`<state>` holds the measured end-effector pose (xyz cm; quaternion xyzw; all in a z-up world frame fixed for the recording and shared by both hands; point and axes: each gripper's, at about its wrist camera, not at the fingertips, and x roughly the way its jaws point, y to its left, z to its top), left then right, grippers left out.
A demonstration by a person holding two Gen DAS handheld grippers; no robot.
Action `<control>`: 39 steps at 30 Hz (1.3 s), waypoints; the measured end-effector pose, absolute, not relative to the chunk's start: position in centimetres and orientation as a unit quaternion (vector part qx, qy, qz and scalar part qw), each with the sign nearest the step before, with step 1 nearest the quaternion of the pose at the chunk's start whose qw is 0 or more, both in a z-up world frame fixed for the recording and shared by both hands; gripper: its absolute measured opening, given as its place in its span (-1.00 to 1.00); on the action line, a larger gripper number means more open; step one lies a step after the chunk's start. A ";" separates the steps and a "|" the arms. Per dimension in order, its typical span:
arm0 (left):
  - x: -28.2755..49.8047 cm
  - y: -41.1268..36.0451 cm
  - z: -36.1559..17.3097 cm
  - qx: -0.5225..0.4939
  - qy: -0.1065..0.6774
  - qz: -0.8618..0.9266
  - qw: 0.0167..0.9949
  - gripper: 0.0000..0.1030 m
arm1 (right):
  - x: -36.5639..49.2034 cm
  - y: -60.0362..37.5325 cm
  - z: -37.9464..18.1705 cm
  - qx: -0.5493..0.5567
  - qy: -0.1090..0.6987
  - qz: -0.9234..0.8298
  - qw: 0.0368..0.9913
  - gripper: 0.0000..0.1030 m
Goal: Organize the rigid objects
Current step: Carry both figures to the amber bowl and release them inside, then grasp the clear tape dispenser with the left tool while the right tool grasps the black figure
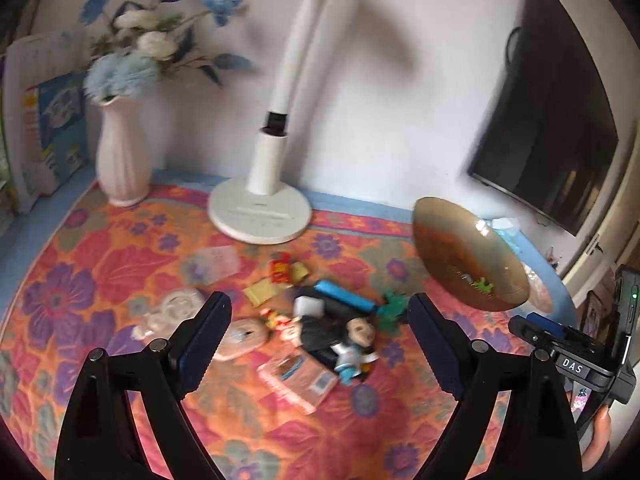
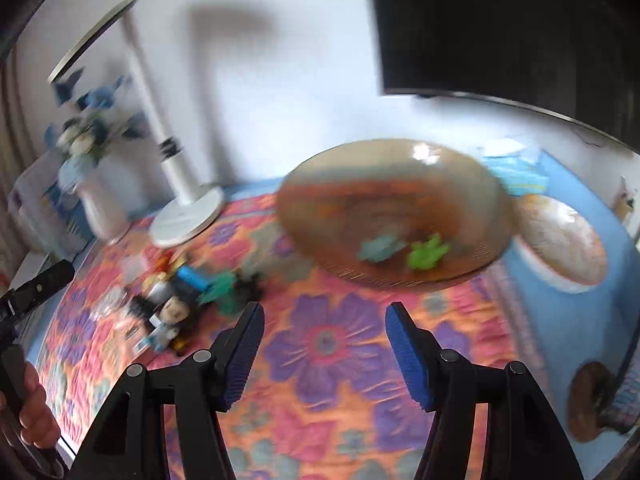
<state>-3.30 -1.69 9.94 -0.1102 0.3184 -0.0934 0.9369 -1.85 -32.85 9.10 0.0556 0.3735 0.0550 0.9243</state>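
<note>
Black arms of my left tongs fill the bottom of the left wrist view, jaws spread wide and gripping nothing. Between and just beyond the tips, low in the middle of the frame, sits the heap of small toys on the flowered cloth. I can pick out a dark-haired doll figure, a blue bar above it and a green toy at the heap's right edge, close to my right-hand finger. A pale round piece lies just beside the left finger, and a pink packet sits below the doll. It's all blurred, so finer detail I can't tell.

My right tongs show at the bottom of the right wrist view, blue pads about half apart, nothing in them, only cloth between. Above them, centre frame, is the brown glass dish, well apart from the tips, with two small toys inside: a bluish one and a bright green one. The toy heap is off to the left of these tongs, middle left of the frame.

Around the edges: a white lamp stands behind the heap, a white vase of blue flowers is at upper left, and a dark screen hangs at upper right. A round patterned cushion-like thing lies right of the dish. Nothing stands between my left tips and the heap.
</note>
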 end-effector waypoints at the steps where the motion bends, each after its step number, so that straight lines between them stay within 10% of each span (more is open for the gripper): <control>1: -3.8 -0.5 9.1 -0.108 0.320 -0.072 0.938 0.73 | -1.9 -31.3 8.5 0.047 0.378 0.066 0.922 0.20; 10: -4.0 4.0 2.1 -0.093 0.366 -0.005 0.926 0.73 | -1.2 -24.6 2.4 -0.020 0.391 0.111 0.914 0.21; 13: -3.6 4.0 2.1 -0.096 0.373 -0.021 0.923 0.73 | -0.8 -25.3 2.0 0.002 0.399 0.116 0.910 0.61; 21: -4.2 3.6 2.0 -0.094 0.375 -0.018 0.922 0.73 | -0.6 -25.3 1.5 0.000 0.417 0.097 0.904 0.80; 39: -4.2 4.8 1.8 -0.126 0.376 -0.018 0.918 0.73 | -0.1 -26.4 1.1 0.021 0.432 0.075 0.899 0.84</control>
